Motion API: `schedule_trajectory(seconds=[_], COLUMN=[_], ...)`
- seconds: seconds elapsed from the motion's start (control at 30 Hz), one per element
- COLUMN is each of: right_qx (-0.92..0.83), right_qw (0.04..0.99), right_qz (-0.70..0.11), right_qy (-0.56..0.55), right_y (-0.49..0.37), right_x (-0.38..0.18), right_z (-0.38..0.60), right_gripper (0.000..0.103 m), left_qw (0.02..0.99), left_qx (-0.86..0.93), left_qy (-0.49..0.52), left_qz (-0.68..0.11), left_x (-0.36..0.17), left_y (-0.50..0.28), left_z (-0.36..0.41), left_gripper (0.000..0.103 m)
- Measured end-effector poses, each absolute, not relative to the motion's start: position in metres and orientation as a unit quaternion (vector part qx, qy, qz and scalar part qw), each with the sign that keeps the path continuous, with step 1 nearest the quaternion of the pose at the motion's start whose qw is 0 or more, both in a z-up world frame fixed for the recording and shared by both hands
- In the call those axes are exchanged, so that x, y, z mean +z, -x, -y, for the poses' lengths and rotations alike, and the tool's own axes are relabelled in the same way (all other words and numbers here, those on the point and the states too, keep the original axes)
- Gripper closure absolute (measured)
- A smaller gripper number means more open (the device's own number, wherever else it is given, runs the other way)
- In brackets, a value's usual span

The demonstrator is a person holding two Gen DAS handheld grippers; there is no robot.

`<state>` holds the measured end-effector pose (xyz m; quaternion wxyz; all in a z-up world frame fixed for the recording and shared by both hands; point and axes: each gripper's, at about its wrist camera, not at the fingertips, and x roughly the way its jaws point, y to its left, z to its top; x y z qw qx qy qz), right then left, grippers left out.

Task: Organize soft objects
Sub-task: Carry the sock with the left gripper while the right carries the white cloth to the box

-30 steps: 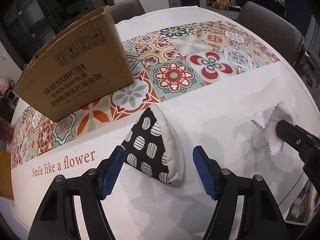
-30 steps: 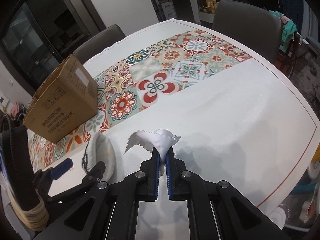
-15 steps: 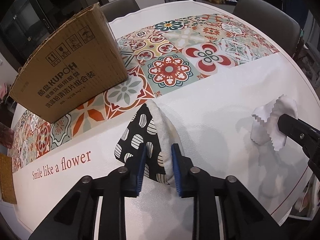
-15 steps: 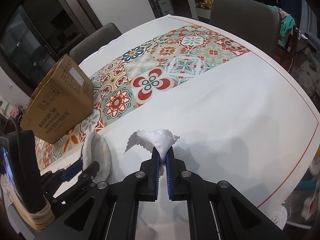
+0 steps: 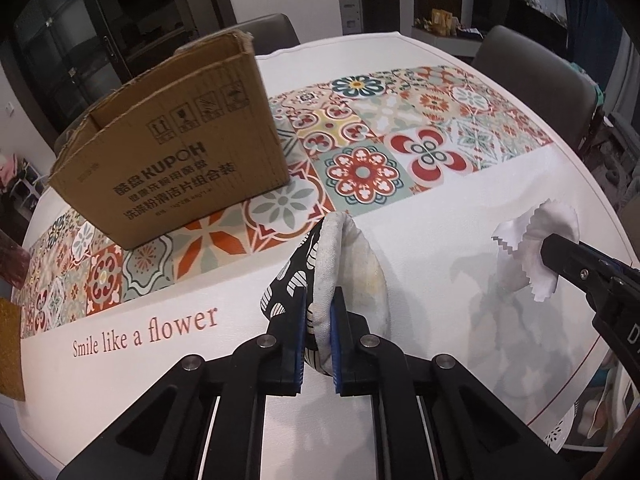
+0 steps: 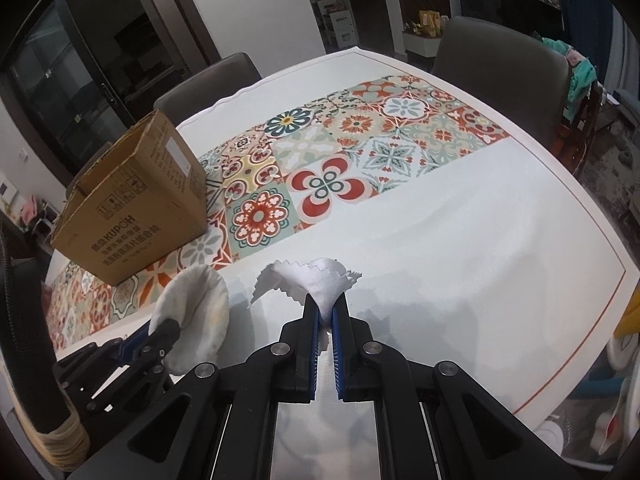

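Note:
A folded pot holder [image 5: 344,256], black with white ovals outside and cream inside, rises from the white tablecloth. My left gripper [image 5: 320,304] has its jaws closing on the pot holder's near edge, and the blue pads press the fabric. To the right, my right gripper [image 6: 325,308] is shut on a small white cloth [image 6: 320,280] with zigzag edges, bunched just above the table. The right wrist view shows the pot holder [image 6: 196,308] at lower left, in the left gripper [image 6: 168,328]. The white cloth [image 5: 532,248] also appears at the right of the left wrist view.
An open cardboard box [image 5: 168,152] with printed lettering stands at the back left on the patterned tile runner [image 5: 360,168]. Grey chairs [image 6: 496,60] line the table's far side. The table edge with a red line [image 6: 580,344] curves along the right.
My left gripper went from wide open around the pot holder to pinching its near edge, and it lifted a little. The right gripper kept its hold on the white cloth.

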<state>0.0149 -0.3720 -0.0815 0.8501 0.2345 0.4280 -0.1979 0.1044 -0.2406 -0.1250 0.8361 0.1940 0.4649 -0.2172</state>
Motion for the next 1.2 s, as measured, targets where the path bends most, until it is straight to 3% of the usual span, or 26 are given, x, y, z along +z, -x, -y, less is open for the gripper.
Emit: schedule_trajectory(seconds=[1.2], right_qx=[-0.099], right_qw=[0.914], right_qz=[-0.381], right_qy=[-0.097], right_y=[-0.110], right_x=[0.048], right_z=[0.224], right_gripper=[0.095], left_qw=[0.913], left_qx=[-0.147], left_qy=[-0.072], left_qz=[-0.373], left_x=[0.010], left_y=[-0.168], left_z=[0.087], left_gripper=[0.091])
